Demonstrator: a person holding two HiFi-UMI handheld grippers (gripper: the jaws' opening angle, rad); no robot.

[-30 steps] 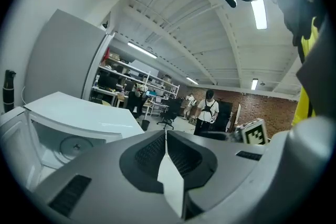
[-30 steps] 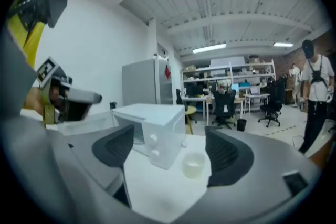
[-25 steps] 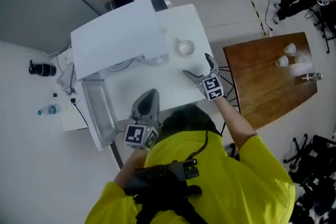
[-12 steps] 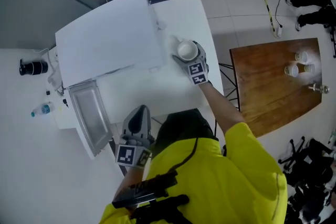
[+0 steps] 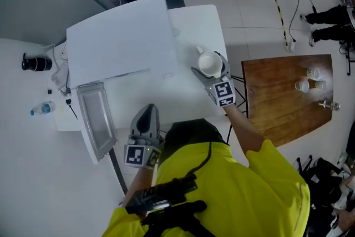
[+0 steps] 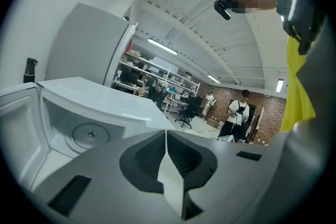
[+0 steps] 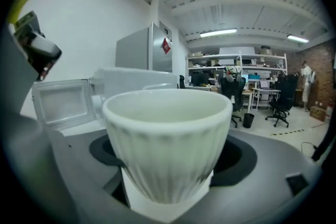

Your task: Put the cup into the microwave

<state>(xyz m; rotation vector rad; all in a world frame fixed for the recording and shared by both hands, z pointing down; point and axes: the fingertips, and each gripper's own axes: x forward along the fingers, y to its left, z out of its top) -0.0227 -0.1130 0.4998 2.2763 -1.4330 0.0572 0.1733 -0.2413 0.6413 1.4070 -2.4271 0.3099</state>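
**Task status**
- Done: the microwave [image 5: 119, 41] door [image 5: 95, 119] stands swung open, so the cavity is accessible.
- In progress: the right tongs [image 5: 209, 65] are closing round the cup [image 5: 209, 62]. The cup stands between the two jaws, but no firm pinch on its wall is visible yet, so treat the grip as not secured.
- The cup is upright on the tabletop [image 5: 197, 25], just right of the microwave casing and outside the cavity.
- The left tongs [image 5: 148, 109] are clenched with nothing between them. They are held low in front of the open cavity.
- Left to do, as judged: complete the pinch, lift, carry the cup left to the opening, and set it on the turntable [image 6: 90, 134].

**Materials and shapes**
- Cup: off-white, looks ceramic. It has a smooth rounded rim, vertical ribs on the outer wall and a taper toward the base. It is empty, and no handle shows. The ribs should help the pads hold, while the taper could let it slip downward.
- Microwave: white box with smooth flat panels. The door is a framed translucent window.
- Turntable: round disc with a central hub.
- Tabletop: white, smooth and hard.
- Tongs: grey moulded shells with dark ribbed pads.
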